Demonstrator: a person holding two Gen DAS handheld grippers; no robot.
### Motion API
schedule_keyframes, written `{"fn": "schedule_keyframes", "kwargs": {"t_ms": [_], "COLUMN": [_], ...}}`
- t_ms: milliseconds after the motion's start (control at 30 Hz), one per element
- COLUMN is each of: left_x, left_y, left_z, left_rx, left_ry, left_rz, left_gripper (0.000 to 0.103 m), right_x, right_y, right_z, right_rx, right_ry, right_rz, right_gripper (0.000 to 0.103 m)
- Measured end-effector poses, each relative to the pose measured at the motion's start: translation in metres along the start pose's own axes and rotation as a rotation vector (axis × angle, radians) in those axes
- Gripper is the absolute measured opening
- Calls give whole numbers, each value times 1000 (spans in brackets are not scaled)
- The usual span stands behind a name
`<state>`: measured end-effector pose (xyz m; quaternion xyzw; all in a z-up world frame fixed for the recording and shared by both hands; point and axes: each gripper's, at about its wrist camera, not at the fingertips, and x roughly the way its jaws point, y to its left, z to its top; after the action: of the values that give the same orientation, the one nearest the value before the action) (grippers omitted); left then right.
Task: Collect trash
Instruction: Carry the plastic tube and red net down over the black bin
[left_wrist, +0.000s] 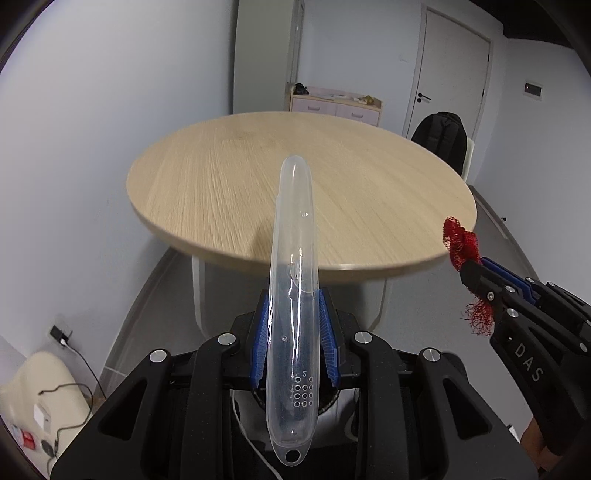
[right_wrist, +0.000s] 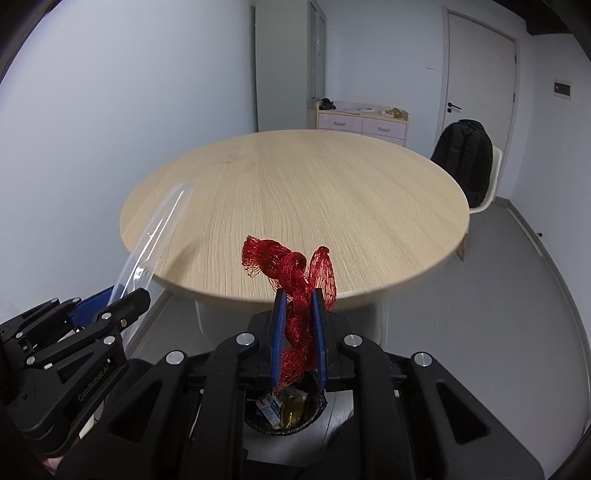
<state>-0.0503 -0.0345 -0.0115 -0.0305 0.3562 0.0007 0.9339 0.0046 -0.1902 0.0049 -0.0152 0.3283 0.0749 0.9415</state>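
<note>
My left gripper is shut on a long clear plastic case that sticks out forward over the near edge of the round wooden table. The right gripper is shut on a bunched red mesh net, whose ends poke out above and below the blue pads. Below the right gripper, on the floor, a small bin with a black liner holds wrappers. Each wrist view shows the other side: the right gripper with the red net, the left gripper with the clear case.
The table top is bare. A chair with a black backpack stands at its far right, and a pink dresser sits against the back wall beside a white door. A cream seat with cables is low on the left.
</note>
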Motion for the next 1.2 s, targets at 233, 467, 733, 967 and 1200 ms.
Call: {"fn": "schedule_keyframes", "kwargs": {"t_ms": [233, 467, 733, 967, 1200], "left_x": [-15, -15, 5, 34, 78], "left_y": [-4, 1, 9, 12, 20], "left_z": [-34, -60, -84, -107, -117], "left_rx": [-8, -9, -16, -16, -27], "left_ry": [0, 46, 96, 154, 216], "left_rz": [8, 12, 18, -4, -12], "left_gripper": [25, 25, 25, 25, 25], "right_x": [-10, -14, -2, 19, 58], "right_y": [1, -1, 3, 6, 7], "right_z": [-31, -60, -87, -105, -114], "right_rx": [24, 38, 31, 30, 35], "right_ry": [28, 59, 114, 159, 222], "right_rz": [-10, -25, -29, -35, -29], "right_gripper": [13, 13, 13, 13, 13]}}
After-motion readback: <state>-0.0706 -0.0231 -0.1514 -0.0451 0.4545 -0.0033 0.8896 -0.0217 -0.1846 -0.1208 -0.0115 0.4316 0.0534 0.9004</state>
